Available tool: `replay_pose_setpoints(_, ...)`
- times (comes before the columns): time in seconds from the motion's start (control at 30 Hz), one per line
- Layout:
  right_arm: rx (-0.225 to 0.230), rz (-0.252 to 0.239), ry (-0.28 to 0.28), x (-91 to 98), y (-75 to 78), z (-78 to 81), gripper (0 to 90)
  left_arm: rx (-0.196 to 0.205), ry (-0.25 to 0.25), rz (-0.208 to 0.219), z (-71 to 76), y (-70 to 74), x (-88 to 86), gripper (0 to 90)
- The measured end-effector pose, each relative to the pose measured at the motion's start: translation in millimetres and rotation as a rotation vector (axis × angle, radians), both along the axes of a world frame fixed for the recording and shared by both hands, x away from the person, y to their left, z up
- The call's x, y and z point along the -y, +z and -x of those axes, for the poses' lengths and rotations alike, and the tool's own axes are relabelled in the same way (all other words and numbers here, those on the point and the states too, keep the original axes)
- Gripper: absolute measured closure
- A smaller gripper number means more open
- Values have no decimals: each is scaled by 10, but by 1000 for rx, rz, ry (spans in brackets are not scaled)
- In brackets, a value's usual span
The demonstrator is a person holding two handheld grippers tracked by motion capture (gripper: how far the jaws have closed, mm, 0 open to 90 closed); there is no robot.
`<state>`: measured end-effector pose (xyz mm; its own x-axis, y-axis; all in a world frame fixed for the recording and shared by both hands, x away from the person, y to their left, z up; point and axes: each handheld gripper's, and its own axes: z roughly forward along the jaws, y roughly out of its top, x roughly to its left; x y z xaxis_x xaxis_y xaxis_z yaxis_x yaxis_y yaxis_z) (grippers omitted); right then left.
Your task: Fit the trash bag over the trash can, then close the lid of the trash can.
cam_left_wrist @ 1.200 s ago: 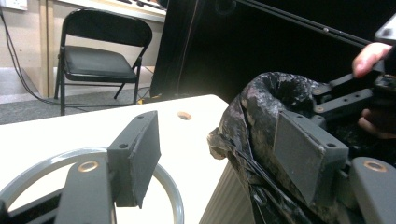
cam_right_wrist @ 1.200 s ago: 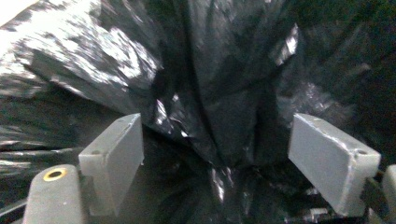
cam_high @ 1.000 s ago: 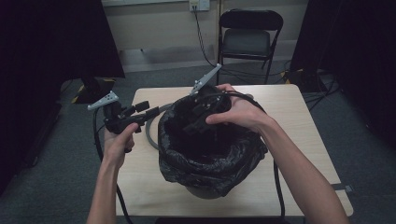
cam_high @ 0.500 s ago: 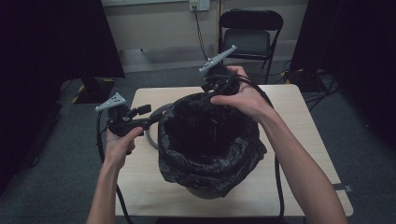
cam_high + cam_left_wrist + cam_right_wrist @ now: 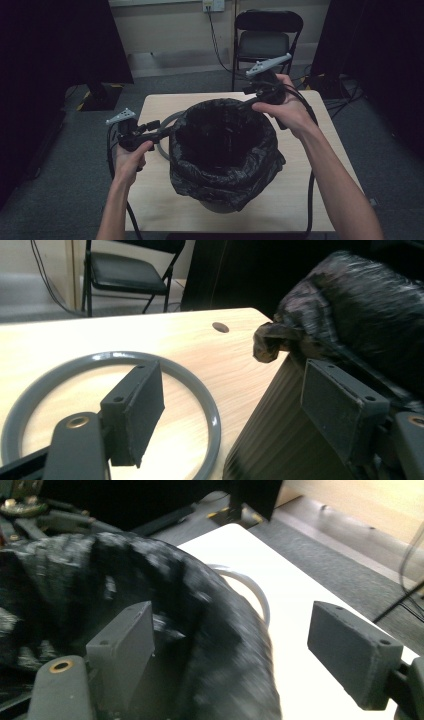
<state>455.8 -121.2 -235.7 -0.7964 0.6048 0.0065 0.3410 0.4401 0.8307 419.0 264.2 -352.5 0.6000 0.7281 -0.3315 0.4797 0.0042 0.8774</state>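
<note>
The black bag [image 5: 225, 150] is already draped over the bin's [image 5: 280, 435] rim. Both the left gripper [image 5: 235, 405], jaws just widened, and right gripper [image 5: 250, 655] stand open, unclamped; the grey ring [image 5: 100, 390] beside the left jaws is judged still unfitted.

The bag [image 5: 150, 605] is smeared by blur in the right gripper view. In the left gripper view, the grey ring [image 5: 210, 405] runs off the bottom edge, and the bin [image 5: 280, 430] is cut off at lower right.

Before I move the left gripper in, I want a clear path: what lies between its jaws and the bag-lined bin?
Nothing: left gripper already straddles the bin; the grey ring lies beneath, per left gripper view.
</note>
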Motion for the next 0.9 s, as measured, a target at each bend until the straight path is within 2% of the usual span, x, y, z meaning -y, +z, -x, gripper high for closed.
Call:
replay_pose_setpoints(0.07,18,-48,-41,127,-68,21,181,-32,16,-28,-40,-95,-10,232)
replay_pose_setpoints(0.17,33,-88,-74,329,-111,56,180,-63,59,-92,-91,-223,-35,231)
replay_pose_setpoints(0.33,71,-133,-172,656,-176,124,165,-116,143,-128,-158,-402,-111,227)
replay_pose_setpoints(0.43,63,-166,-222,840,-300,168,165,-146,172,-143,-207,-489,-137,227)
replay_pose_setpoints(0.5,44,-187,-236,920,-412,196,169,-166,177,-194,-242,-540,-132,227)
replay_pose_setpoints(0.57,44,-190,-264,990,-499,212,169,-185,190,-203,-277,-600,-129,227)
replay_pose_setpoints(0.6,24,-198,-275,1037,-568,217,169,-196,204,-203,-293,-634,-128,227)
replay_pose_setpoints(0.67,9,-175,-295,1097,-676,231,168,-226,208,-213,-332,-709,-138,226)
replay_pose_setpoints(0.73,4,-178,-323,1154,-781,268,168,-251,219,-227,-366,-793,-169,224)
replay_pose_setpoints(0.8,-5,-157,-329,1179,-908,313,168,-272,243,-235,-400,-882,-202,226)
replay_pose_setpoints(0.87,-4,-119,-350,1184,-1040,375,168,-309,250,-250,-446,-952,-250,293)
replay_pose_setpoints(0.9,-11,-119,-356,1183,-1112,409,168,-317,269,-262,-466,-988,-254,298)
